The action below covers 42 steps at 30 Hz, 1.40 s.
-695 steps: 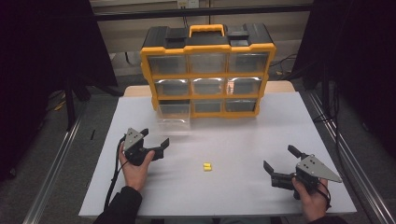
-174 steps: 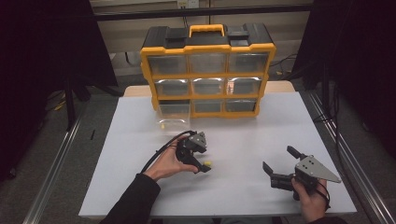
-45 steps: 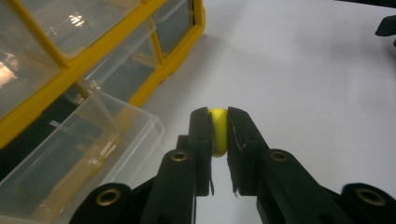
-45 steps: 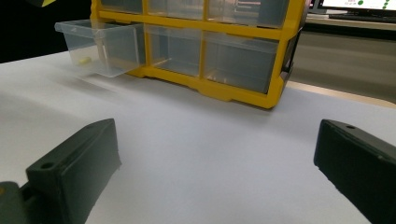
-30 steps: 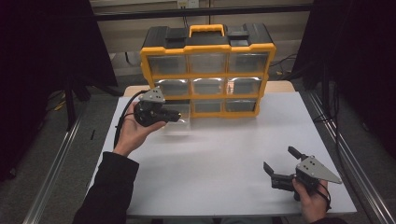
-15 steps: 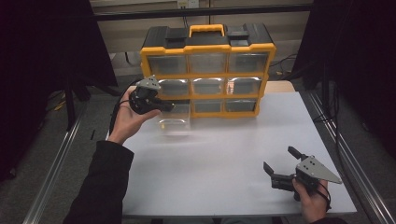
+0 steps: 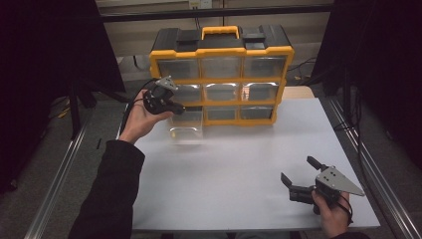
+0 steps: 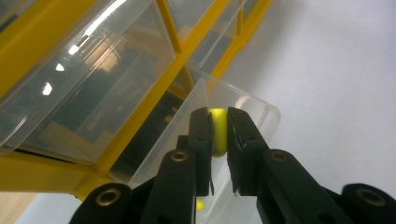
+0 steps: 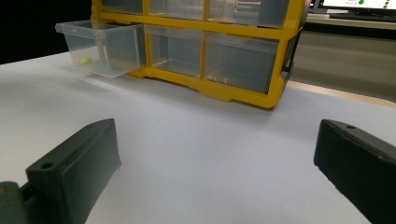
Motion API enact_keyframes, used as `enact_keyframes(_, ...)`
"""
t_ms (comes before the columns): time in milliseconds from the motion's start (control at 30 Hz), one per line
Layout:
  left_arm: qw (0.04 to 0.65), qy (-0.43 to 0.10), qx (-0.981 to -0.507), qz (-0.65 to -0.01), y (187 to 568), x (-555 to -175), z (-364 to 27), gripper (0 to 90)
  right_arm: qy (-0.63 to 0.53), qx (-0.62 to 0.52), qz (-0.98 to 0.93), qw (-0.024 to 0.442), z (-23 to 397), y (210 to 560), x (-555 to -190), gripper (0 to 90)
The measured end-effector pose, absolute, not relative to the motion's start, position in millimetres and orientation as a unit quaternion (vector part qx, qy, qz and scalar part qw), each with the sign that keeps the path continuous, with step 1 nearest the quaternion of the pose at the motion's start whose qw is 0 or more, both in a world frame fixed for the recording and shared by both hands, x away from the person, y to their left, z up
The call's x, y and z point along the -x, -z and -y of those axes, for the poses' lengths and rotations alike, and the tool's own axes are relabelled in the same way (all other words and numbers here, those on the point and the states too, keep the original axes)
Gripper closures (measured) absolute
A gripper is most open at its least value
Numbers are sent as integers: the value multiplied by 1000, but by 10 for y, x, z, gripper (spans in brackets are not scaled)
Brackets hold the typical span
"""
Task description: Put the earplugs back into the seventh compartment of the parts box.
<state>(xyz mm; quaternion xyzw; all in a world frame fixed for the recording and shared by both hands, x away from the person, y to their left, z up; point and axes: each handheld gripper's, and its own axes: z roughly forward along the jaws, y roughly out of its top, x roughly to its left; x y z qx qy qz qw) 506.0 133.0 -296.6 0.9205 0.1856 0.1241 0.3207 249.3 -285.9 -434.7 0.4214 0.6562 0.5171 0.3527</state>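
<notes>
Nearly done with putting yellow bits away in the box.

Pinched tight in the left gripper - one small yellow bit, squeezed between the two black jaws. Held up in the air at the bottom left corner of the box, right above the drawer pulled out there. Not let go yet, not touching the drawer.

Already lying inside that same drawer, down on its floor - another bit, yellow too. So one in and one on the way, by the look of it. No more yellow bits to be seen on the table in front of the box.

Resting well away from the box, near the front right of the table - the right gripper, jaws wide apart, nothing between them. Just waiting, it seems.

Left to do, most likely:
- lower the held bit a little into the drawer
- open the jaws and drop it beside the first one
- push the drawer back into the box so it sits flat like the other drawers, all of them shut.

Worth taking care with the drop - easy to miss the clear rim and send the bit bouncing onto the table.
</notes>
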Motion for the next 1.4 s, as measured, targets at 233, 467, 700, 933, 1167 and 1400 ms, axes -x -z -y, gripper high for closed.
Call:
enact_keyframes(233, 308, -115, -925, -190, 3023, -5135, -1312, 807, -518, -421, -656, 352, 2860, 4347, -2493, 0)
enact_keyframes(467, 276, -106, -936, -193, 3132, -5214, -1292, 807, -517, -422, -657, 351, 2857, 4346, -2491, 0)
enact_keyframes(700, 267, -87, -938, -202, 3267, -5273, -1241, 805, -517, -422, -657, 351, 2861, 4347, -2491, 0)
enact_keyframes(933, 254, -78, -943, -202, 3361, -5273, -1208, 802, -517, -422, -657, 351, 2861, 4347, -2490, 0)
enact_keyframes(1167, 248, -78, -943, -208, 3415, -5284, -1192, 800, -516, -423, -657, 350, 2862, 4349, -2491, 0)
enact_keyframes(1400, 248, -89, -941, -212, 3399, -5278, -1194, 721, -516, -423, -657, 350, 2860, 4348, -2490, 0)
